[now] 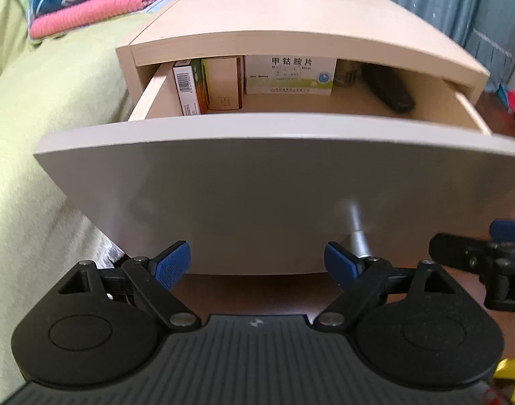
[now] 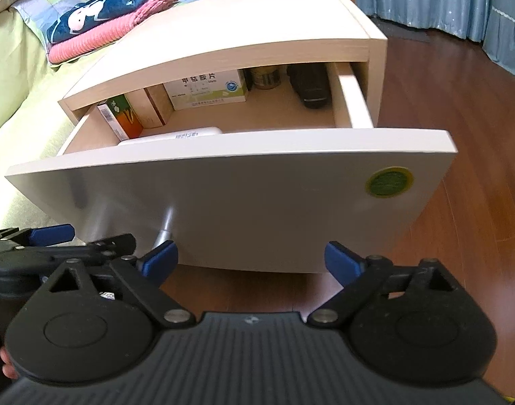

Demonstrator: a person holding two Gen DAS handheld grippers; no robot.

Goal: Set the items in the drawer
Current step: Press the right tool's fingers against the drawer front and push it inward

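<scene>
Black tongs [image 1: 257,263] with blue ribbed pads [image 1: 171,265].

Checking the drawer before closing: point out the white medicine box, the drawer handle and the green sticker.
white medicine box [image 1: 289,74], left wrist view, printed front face.
drawer handle [image 1: 357,233], left wrist view, metal stem.
green sticker [image 2: 389,182], right wrist view, sticker centre.

The left gripper [image 1: 257,263] sits low in the frame with its jaws spread wide and nothing between them. The right gripper [image 2: 250,261] matches it (jaws equally wide, empty), each showing at the other's frame edge.
</scene>
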